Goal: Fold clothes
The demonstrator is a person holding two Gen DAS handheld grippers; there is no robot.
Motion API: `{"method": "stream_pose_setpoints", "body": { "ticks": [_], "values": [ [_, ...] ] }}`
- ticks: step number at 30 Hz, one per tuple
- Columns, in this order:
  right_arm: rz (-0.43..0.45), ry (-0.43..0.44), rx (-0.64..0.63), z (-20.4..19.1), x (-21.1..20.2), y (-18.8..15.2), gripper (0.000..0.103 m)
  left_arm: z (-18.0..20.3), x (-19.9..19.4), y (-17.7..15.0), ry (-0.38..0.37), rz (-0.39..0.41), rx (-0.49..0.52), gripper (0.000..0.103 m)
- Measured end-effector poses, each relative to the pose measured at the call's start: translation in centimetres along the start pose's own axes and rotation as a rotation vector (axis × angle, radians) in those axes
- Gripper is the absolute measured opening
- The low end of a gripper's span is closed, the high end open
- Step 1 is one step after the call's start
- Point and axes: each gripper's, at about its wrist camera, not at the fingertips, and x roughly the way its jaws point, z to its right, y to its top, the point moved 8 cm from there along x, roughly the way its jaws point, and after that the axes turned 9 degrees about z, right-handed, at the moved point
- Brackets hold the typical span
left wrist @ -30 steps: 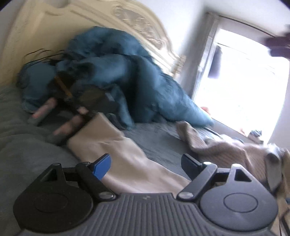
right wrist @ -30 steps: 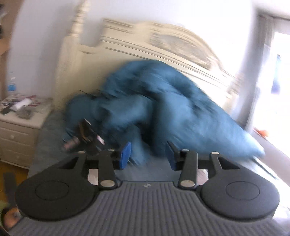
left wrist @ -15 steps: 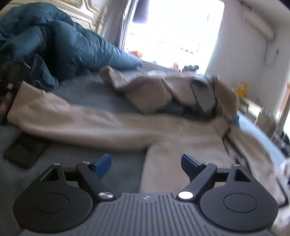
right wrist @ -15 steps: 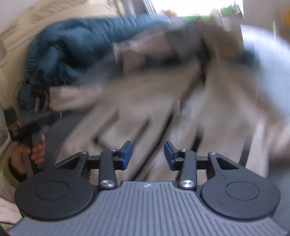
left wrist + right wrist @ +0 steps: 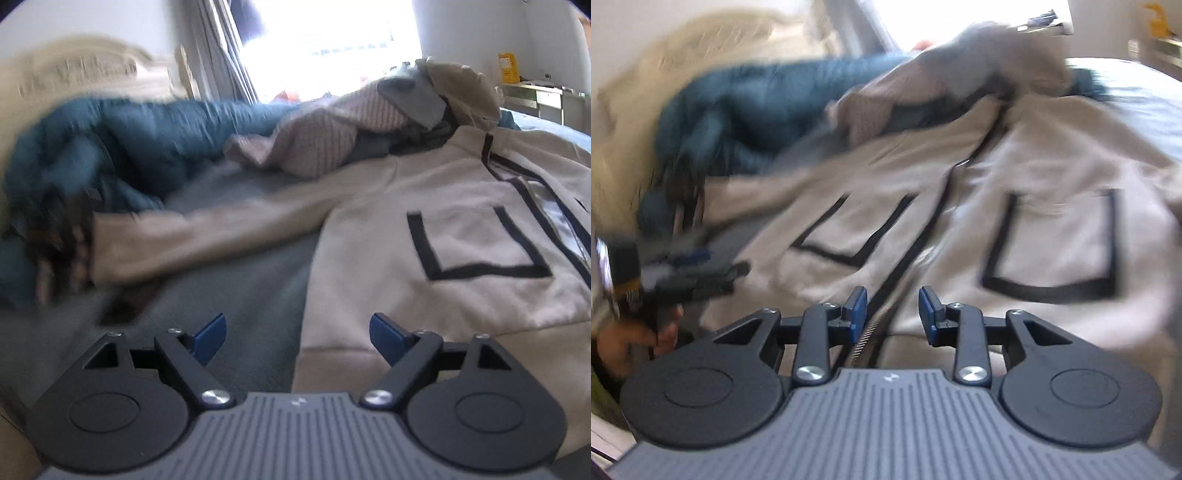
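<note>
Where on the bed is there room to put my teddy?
A bare strip of grey bedcover lies between the beige jacket and its outstretched sleeve. The clothes pile and blue duvet crowd the far side.

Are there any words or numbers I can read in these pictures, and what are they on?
No readable words or numbers.
Yellow box by the far wall: print too small and blurred to read.
Beige jacket: only black outlined pockets and a zip line, no letters.
Gripper bodies: a tiny pale mark in the middle of each, too small to read.
</note>
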Motion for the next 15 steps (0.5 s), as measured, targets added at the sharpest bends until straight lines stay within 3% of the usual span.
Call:
{"method": "stream_pose_setpoints", "body": {
  "ticks": [3, 7, 9, 15],
  "values": [
    [0.054, -0.082, 0.097, 3.8, -2.9, 0.0, 0.031, 2.8, -2.2, 2.1, -0.114, 0.037, -0.032, 0.087],
    [0.078, -0.112, 0.26, 7.6, -5.2, -1.7, 0.03, 8.8, -4.5, 2.3, -0.416, -0.063, -0.101, 0.087],
    [0.096, -0.099, 0.301, 8.2, -6.1, -2.1, 0.03, 11.2, -5.5, 1.9, -0.529, -0.105, -0.111, 0.087],
    [0.111, -0.141, 0.22, 7.8, -6.2, -2.4, 0.032, 15.2, -6.5, 0.9, -0.657, -0.167, -0.141, 0.076]
  ]
}}
